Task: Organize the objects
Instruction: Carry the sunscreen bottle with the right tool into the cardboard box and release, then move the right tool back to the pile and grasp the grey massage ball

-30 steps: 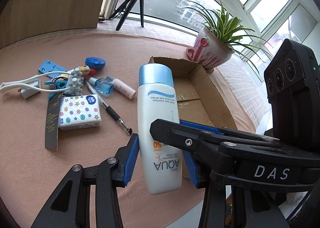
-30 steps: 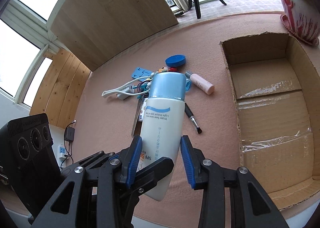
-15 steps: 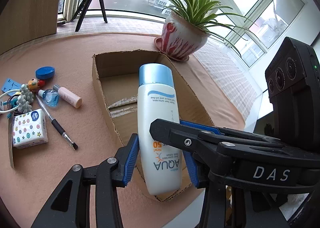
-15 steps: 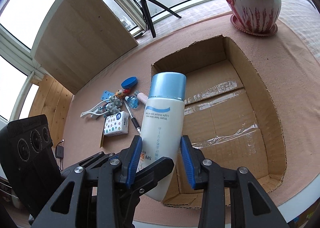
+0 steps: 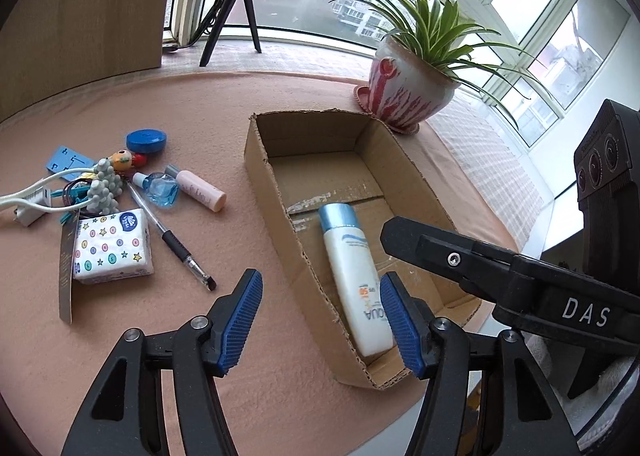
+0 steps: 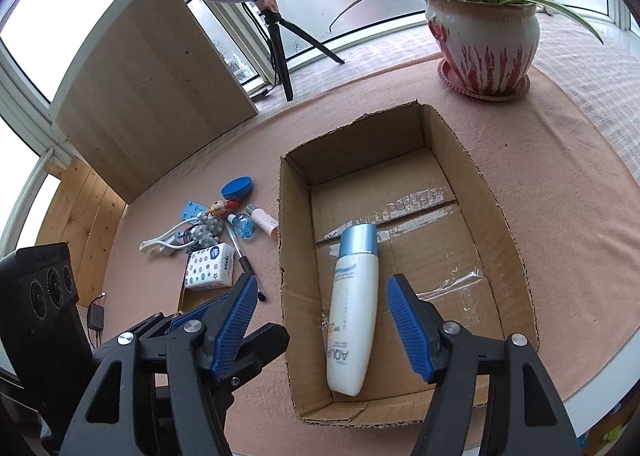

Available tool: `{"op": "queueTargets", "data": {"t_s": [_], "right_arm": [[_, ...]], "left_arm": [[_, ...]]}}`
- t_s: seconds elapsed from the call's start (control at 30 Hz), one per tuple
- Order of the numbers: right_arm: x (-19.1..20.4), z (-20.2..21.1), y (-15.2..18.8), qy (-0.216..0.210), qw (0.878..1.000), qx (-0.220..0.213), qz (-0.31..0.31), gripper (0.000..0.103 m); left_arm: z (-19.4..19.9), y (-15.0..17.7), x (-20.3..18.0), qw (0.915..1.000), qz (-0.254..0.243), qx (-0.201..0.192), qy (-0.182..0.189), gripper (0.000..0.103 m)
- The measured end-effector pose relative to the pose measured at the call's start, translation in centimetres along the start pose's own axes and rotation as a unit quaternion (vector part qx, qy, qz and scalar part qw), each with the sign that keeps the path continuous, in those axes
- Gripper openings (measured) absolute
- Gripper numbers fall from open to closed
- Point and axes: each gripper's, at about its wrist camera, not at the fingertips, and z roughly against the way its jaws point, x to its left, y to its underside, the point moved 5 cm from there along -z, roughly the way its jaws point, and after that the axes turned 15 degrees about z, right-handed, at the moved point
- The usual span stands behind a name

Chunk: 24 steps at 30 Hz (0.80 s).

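Both the left gripper (image 5: pixel 320 316) and right gripper (image 6: pixel 320 320) have just been opening and gape empty above the cardboard box (image 6: pixel 500 216). One sunscreen bottle (image 6: pixel 354 312) lies flat inside it. The box sits on a pink tablecloth (image 6: pixel 560 216) by bay windows, beside one potted plant (image 6: pixel 484 36). Left of the box lie one pen (image 5: pixel 176 244) and one tissue pack (image 5: pixel 112 252).

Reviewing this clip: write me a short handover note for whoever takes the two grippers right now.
Left gripper: open, empty; jaws have just been opening.
Right gripper: open, empty; jaws have just been opening, nothing pressed between the pads.
Done: sunscreen bottle lies flat on the floor of the cardboard box, cap pointing away from the grippers.
Left: the pile on the pink cloth beside the box, including the tissue pack, pen, pink tube, small blue bottle, blue round lid, white cable and small toys.
The potted plant stands beyond the box.
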Motion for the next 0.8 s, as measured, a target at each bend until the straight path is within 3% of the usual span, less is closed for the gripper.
{"op": "queueTargets", "data": {"t_s": [0.43, 0.8], "right_arm": [[4.6, -2.0, -1.5, -0.042, 0.997, 0.006, 0.058, 0.064], [9.5, -7.3, -4.5, -0.088, 0.988, 0.043, 0.123, 0.063]], "left_arm": [[2.5, -0.2, 8.4, 0.996, 0.08, -0.008, -0.041, 0.065], [2.1, -0.2, 13.9, 0.9907, 0.117, -0.004, -0.068, 0.064]]}}
